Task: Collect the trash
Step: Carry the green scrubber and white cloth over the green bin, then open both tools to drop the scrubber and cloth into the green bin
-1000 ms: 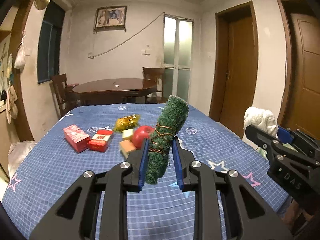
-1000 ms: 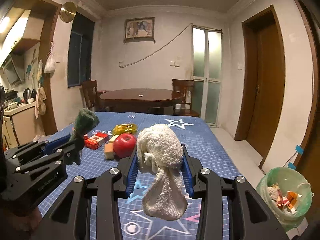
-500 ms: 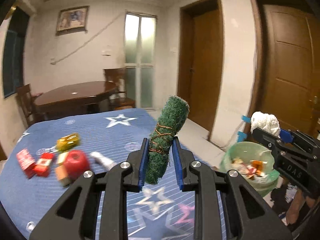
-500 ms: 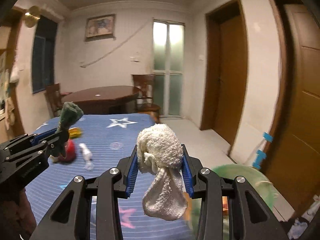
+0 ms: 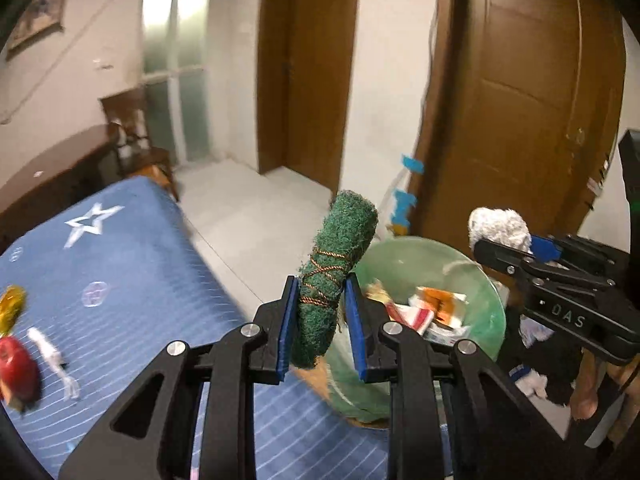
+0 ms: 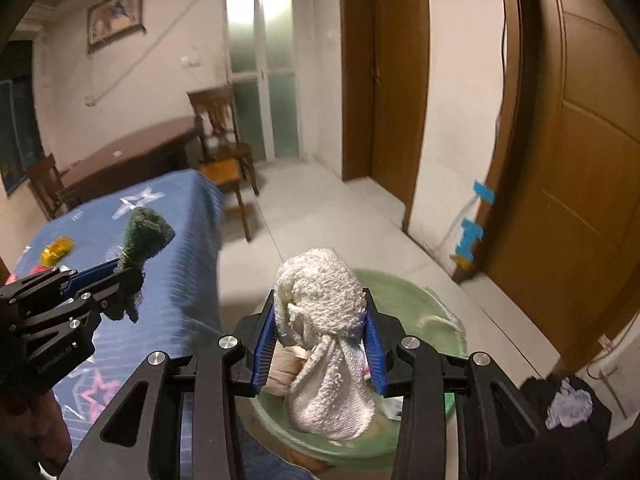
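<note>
With my left gripper (image 5: pixel 322 322) clamped on the green scouring-pad roll tied with brown twine (image 5: pixel 334 276) and my right gripper (image 6: pixel 320 338) clamped on the white terry cloth wad (image 6: pixel 324 320), I should centre each above the green plastic-lined bin (image 5: pixel 486 304) on the floor right of the blue star-print bed (image 5: pixel 132 268) before releasing.

Green scrub roll (image 5: pixel 332 272), string-bound, tilted upright; white towel wad (image 6: pixel 324 332) over green bin (image 6: pixel 420 296).

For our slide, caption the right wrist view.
Right gripper holds a white towel above the green bin.
</note>
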Available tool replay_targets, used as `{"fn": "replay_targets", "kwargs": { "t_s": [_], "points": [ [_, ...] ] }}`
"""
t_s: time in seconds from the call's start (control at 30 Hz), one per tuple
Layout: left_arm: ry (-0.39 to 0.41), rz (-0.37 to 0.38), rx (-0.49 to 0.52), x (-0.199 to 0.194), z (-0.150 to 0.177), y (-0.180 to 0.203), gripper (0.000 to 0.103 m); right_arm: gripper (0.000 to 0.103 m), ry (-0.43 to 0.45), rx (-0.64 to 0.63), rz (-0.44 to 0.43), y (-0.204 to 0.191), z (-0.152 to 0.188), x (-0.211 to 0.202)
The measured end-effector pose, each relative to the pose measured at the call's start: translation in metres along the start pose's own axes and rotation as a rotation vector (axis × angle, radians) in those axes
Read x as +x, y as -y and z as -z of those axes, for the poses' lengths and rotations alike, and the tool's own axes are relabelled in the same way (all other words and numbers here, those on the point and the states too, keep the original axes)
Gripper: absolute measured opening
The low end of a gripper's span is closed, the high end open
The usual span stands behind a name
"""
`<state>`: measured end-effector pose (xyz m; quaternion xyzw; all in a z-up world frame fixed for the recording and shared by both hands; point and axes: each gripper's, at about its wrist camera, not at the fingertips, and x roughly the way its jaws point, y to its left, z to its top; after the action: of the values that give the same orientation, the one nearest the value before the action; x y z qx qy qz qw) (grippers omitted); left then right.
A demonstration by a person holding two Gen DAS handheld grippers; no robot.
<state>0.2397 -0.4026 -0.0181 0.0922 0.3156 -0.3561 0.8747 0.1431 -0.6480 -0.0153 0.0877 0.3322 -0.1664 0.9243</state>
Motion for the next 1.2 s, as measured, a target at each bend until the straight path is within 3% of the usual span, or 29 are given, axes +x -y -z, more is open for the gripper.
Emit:
{"fn": "replay_targets", "kwargs": {
  "t_s": [0.27,0.47,1.03,1.17,1.2],
  "points": [
    [-0.170,0.062,0.062,0.077,-0.003,0.045,0.022,0.040,-0.189,0.063,0.012,0.056,0.014,0.077],
    [-0.263,0.066,0.093,0.119,-0.002,0.063,0.022,0.040,-0.240,0.073,0.027,0.064,0.031,0.109],
    [-0.295,0.048,0.092,0.138,-0.004,0.068,0.022,0.040,-0.239,0.087,0.007,0.066,0.037,0.122],
    [-0.294,0.040,0.089,0.141,-0.006,0.069,0.026,0.042,-0.233,0.090,-0.001,0.067,0.036,0.121],
    [-0.296,0.036,0.088,0.141,-0.006,0.068,0.038,0.050,-0.226,0.097,-0.004,0.069,0.036,0.119]
  ]
}}
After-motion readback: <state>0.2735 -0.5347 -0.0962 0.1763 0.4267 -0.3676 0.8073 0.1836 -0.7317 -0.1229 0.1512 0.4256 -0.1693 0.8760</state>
